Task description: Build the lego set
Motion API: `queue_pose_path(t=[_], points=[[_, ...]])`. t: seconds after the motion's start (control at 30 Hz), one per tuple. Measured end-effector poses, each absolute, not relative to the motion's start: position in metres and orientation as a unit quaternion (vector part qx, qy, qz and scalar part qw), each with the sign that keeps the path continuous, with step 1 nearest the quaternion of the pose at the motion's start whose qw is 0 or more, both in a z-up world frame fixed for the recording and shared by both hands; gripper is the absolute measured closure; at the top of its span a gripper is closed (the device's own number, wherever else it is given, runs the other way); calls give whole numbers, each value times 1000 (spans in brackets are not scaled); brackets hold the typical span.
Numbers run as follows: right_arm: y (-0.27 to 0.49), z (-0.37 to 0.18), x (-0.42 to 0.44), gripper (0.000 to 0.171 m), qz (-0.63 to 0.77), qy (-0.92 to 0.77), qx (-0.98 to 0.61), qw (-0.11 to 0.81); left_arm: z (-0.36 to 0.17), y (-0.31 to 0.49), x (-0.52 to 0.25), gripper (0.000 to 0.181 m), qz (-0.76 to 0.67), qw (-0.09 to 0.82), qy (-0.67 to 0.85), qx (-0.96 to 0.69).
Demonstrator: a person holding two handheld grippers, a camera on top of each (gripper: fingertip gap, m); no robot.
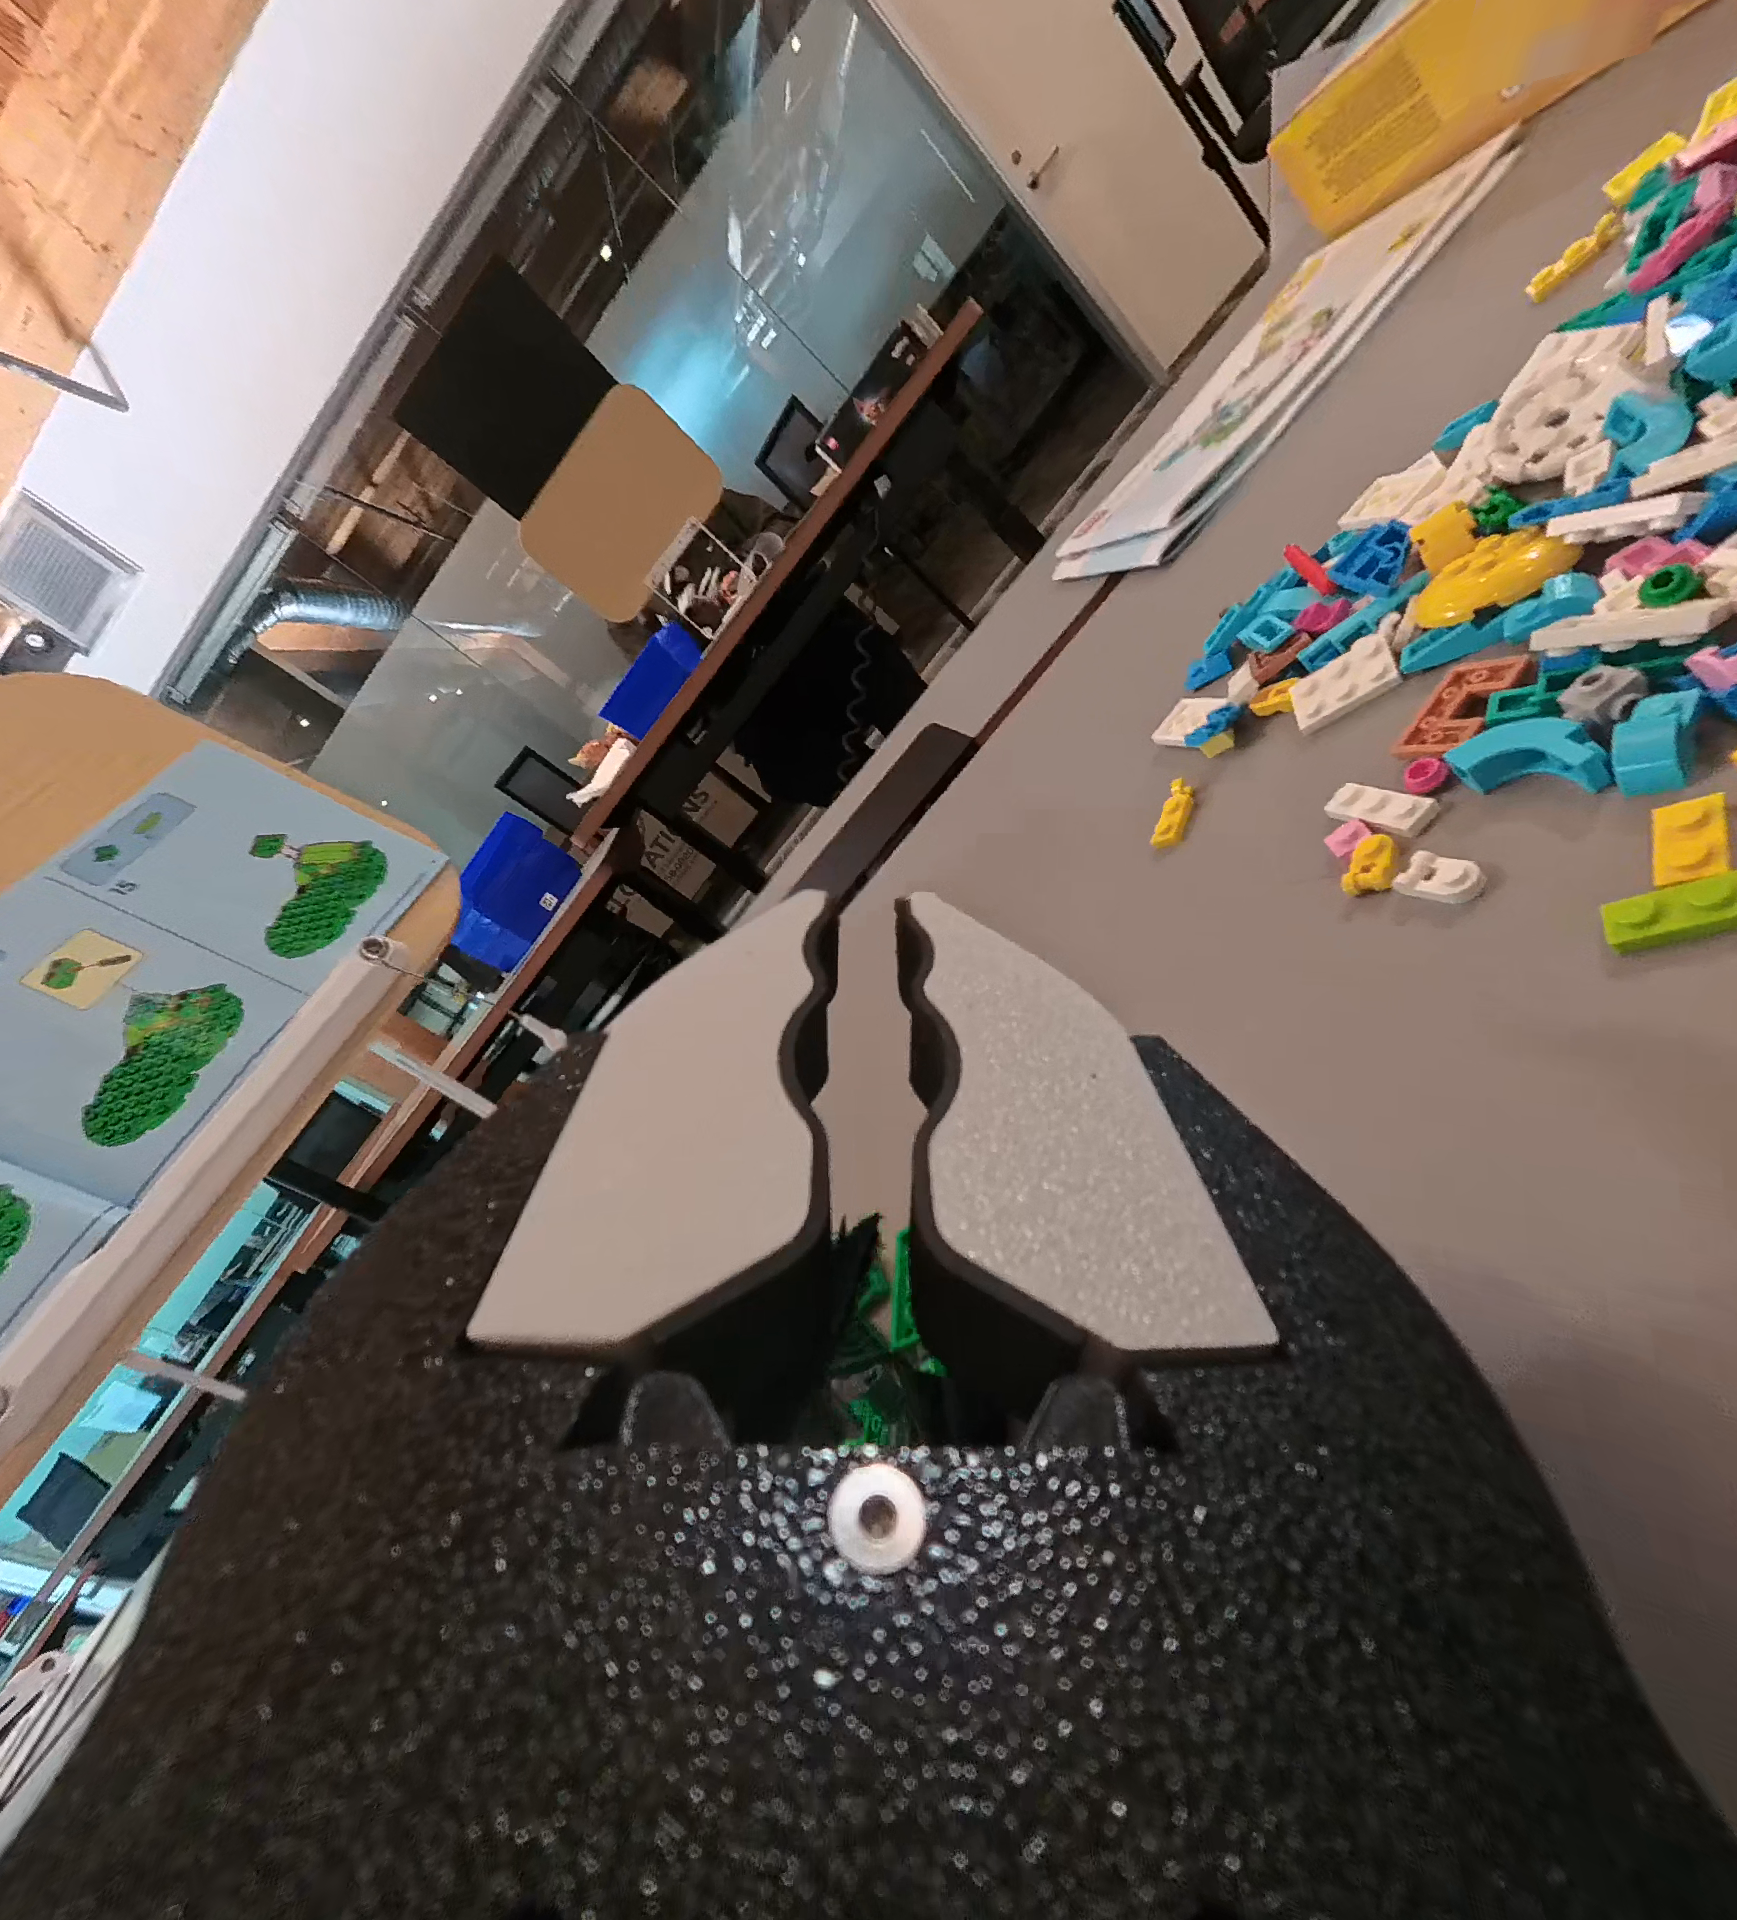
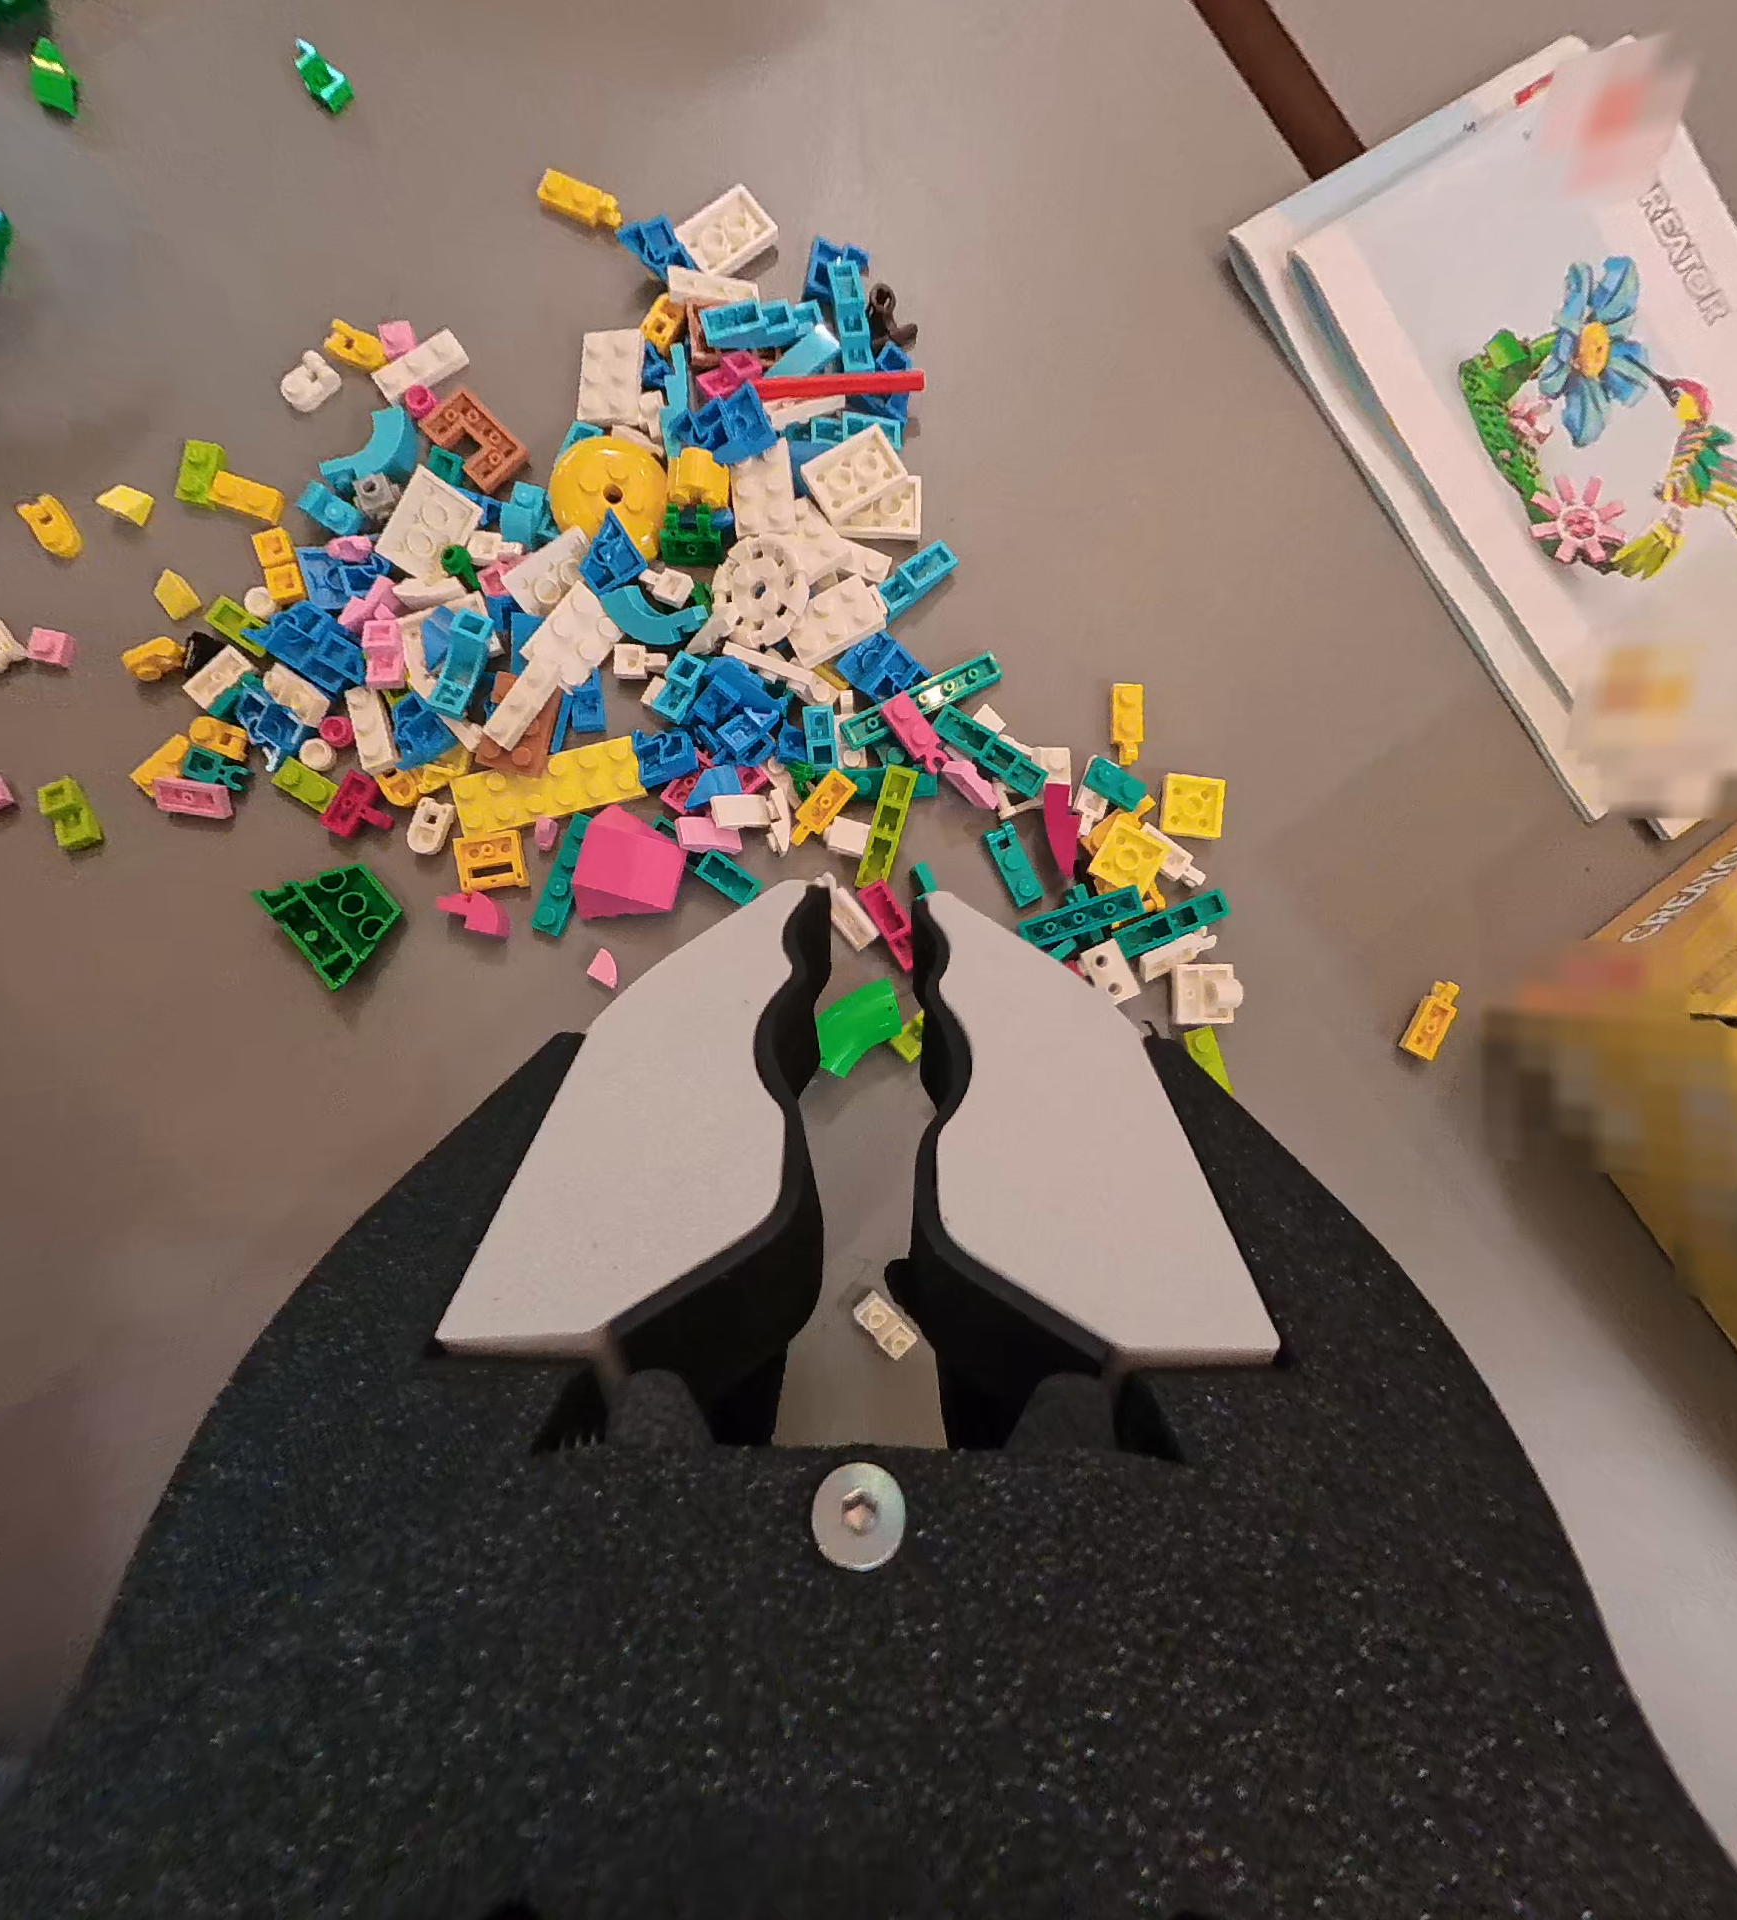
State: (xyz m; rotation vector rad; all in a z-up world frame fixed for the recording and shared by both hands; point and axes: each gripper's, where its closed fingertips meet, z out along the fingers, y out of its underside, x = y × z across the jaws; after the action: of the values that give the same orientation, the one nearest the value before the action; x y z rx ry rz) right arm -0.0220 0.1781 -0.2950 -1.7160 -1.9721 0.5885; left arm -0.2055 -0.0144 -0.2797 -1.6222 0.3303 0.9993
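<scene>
While the grey table (image 2: 1155,416) carries a wide heap of mixed coloured plastic bricks (image 2: 635,582), the right gripper (image 2: 872,920) hovers over its near edge, jaws slightly parted and empty, likely choosing a piece. The left gripper (image 1: 864,914), tilted away, pinches green leafy pieces (image 1: 885,1320) deep between nearly closed jaws.

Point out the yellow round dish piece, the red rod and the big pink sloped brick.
yellow round dish piece (image 2: 607,490): right wrist view, on its disc beside the centre hole.
red rod (image 2: 836,383): right wrist view, mid-length of the shaft.
big pink sloped brick (image 2: 625,862): right wrist view, on its slanted face.
</scene>
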Motion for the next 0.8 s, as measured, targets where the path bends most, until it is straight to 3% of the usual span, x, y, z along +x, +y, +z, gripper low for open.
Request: queue_pose_path(t=[0.43, 0.63, 0.8], points=[[165, -298, -13, 157, 136, -751, -613, 207, -217, -37, -222, 163, 341, 666, 75, -659], [150, -256, 65, 149, 159, -709, -641, 247, -209, -68, -241, 164, 325, 684, 100, -646], [120, -288, 154, 146, 50, -780, -608, 140, -219, -81, -247, 164, 288, 691, 114, -653]])
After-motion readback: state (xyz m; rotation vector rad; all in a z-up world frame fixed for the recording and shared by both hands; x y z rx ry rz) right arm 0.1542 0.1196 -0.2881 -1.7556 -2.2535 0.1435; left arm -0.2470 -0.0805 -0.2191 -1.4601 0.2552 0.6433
